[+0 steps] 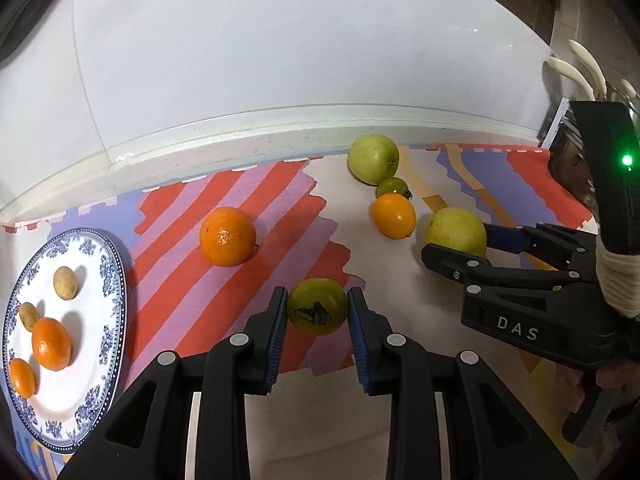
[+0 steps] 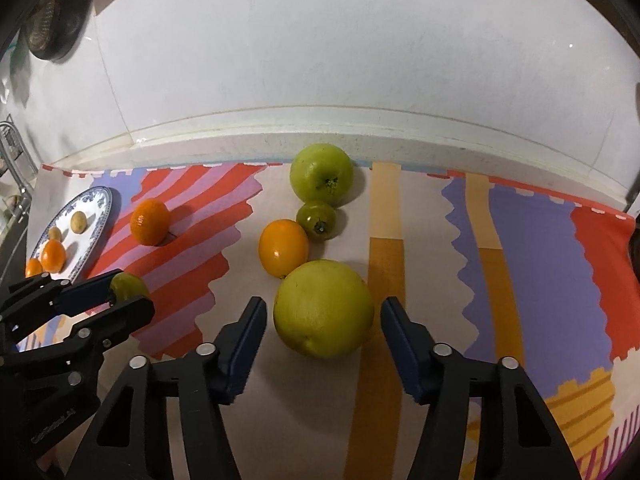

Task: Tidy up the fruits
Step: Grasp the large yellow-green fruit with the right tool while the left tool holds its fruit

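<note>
Small green round fruit with a dark mark [image 1: 317, 306] clamped between the blue pads of the left gripper [image 1: 318, 312], above the striped cloth [image 1: 168, 280]. Large yellow-green round fruit [image 2: 323, 309] between the parted fingers of the right gripper [image 2: 323, 316], pads apart from it. Both angled downward. Blue-patterned white plate [image 1: 114, 280] cut off at left.

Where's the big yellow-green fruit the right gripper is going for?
In the right wrist view, the big yellow-green fruit lies low centre on the cloth, between the right gripper's untouching fingers, just below the orange fruit.
</note>
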Demonstrator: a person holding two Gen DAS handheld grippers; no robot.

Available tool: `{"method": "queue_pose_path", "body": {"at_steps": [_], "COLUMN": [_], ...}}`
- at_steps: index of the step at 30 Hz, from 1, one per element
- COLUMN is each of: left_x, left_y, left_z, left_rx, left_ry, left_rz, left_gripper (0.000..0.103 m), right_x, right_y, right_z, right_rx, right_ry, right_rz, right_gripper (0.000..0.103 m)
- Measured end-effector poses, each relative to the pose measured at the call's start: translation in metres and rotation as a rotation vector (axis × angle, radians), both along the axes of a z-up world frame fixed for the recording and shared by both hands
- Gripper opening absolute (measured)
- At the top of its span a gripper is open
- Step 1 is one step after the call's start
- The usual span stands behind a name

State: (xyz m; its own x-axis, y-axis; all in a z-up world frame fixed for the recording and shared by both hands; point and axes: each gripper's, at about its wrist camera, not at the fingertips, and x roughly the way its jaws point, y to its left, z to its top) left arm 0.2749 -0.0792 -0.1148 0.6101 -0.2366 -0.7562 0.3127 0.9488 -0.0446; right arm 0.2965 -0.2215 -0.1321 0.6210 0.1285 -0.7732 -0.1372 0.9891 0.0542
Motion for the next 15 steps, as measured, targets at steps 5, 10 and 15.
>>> {"method": "queue_pose_path", "body": {"at_steps": [5,10,15], "left_x": [0.0027,0.0023,0.0012], "left_y": [-0.0018,-0.0018,-0.0012], "left_z": [-0.0017,-0.001,0.0016], "left_rx": [-0.002,-0.003,-0.008], "left_ry": [0.003,0.0,-0.005], "left_rz": [0.001,-0.002,-0.003], "left_gripper": [0.03,0.03,0.03], "right_x": [0.0026,0.0012,-0.0001], "right_y": [0.0014,0.003,0.0017], "right_z": [-0.0025,-0.0018,-0.0026], "right_rx": [0.01,0.01,0.02], "right_ry": [0.012,0.009,0.009], "right_rz": [-0.007,-0.009,-0.01], "right_gripper": [0.052,0.051,0.051]}}
